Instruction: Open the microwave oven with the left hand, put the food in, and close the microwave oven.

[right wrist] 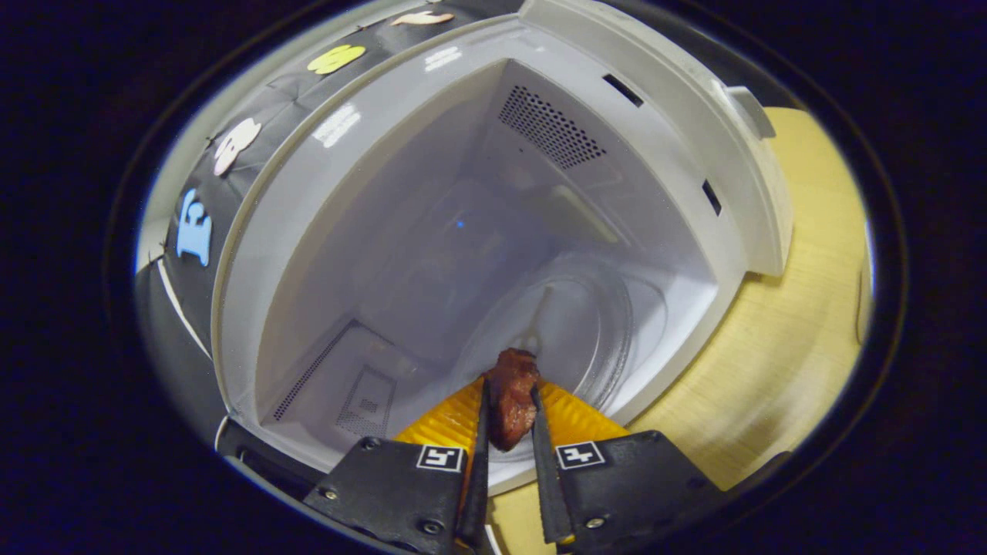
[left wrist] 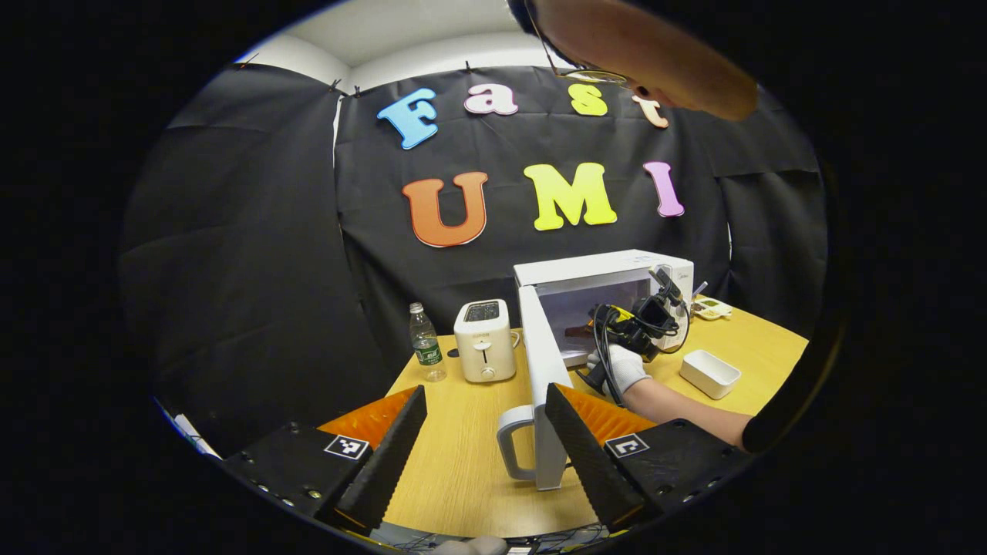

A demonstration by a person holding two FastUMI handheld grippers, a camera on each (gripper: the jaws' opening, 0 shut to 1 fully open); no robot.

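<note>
A white microwave [left wrist: 609, 270] stands at the back of the wooden table with its door [left wrist: 542, 370] swung wide open toward me. My left gripper [left wrist: 486, 432] is open and empty, close to the door's handle [left wrist: 513, 443] and not touching it. In the left gripper view the right gripper [left wrist: 648, 320], held by a gloved hand [left wrist: 621, 368], reaches into the oven mouth. In the right gripper view my right gripper [right wrist: 509, 401] is shut on a reddish-brown piece of food [right wrist: 513, 397], held just above the glass turntable [right wrist: 578, 324] inside the microwave's cavity [right wrist: 432, 247].
A white toaster [left wrist: 484, 341] and a clear water bottle [left wrist: 426, 343] stand left of the microwave. A small white dish [left wrist: 709, 373] lies on the table [left wrist: 463, 462] to the right, with a small device [left wrist: 711, 308] behind it. A person's head leans in from above.
</note>
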